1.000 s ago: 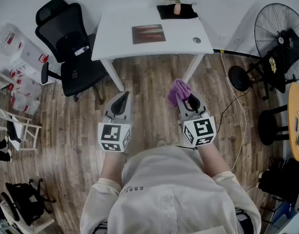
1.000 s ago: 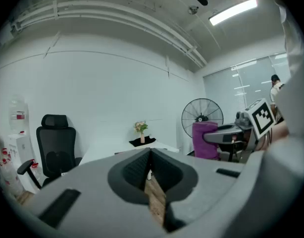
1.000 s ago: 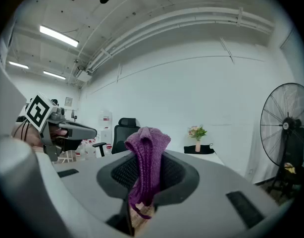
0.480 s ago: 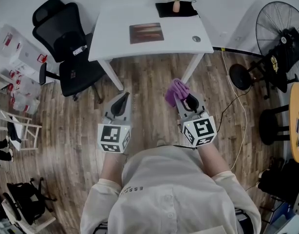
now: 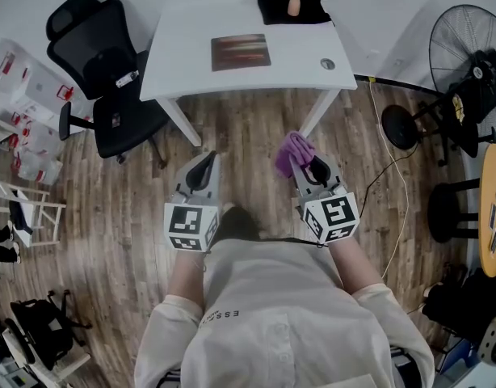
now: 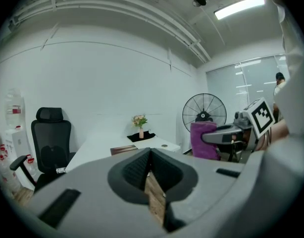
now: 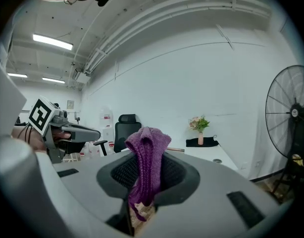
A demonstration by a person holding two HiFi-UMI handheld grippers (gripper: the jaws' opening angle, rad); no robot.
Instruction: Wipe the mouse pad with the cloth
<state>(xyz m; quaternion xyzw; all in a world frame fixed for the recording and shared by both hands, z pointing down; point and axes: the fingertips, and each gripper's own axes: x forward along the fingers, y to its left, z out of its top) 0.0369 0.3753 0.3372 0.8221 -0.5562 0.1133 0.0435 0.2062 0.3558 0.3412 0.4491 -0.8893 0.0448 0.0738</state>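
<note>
Broadly, a wooden floor (image 5: 248,136) is filling most of the head view, and a white table (image 5: 183,63) is standing at its far end against the wall. A black office chair (image 5: 102,63) is sitting just beside the table's left side, while a standing fan (image 5: 466,55) is occupying the right edge of the room, well apart from the table. The person is standing back from the table, holding both tools out in front at about the same height, over the floor. The left gripper (image 6: 149,155) is pointing towards the table with its jaws brought together at the tips and nothing between them; only a sliver of floor is showing through the gap lower down. The right gripper (image 7: 144,180) is clamping down on the purple cloth (image 5: 292,149), which is bunching up above the jaws and dangling a short end below them. The mouse pad (image 5: 241,52), a dark brownish rectangle, is lying flat near the middle of the tabletop, well apart from both grippers. A small vase of flowers (image 5: 293,5) is standing on a black mat (image 5: 313,10) at the table's far edge.
</note>
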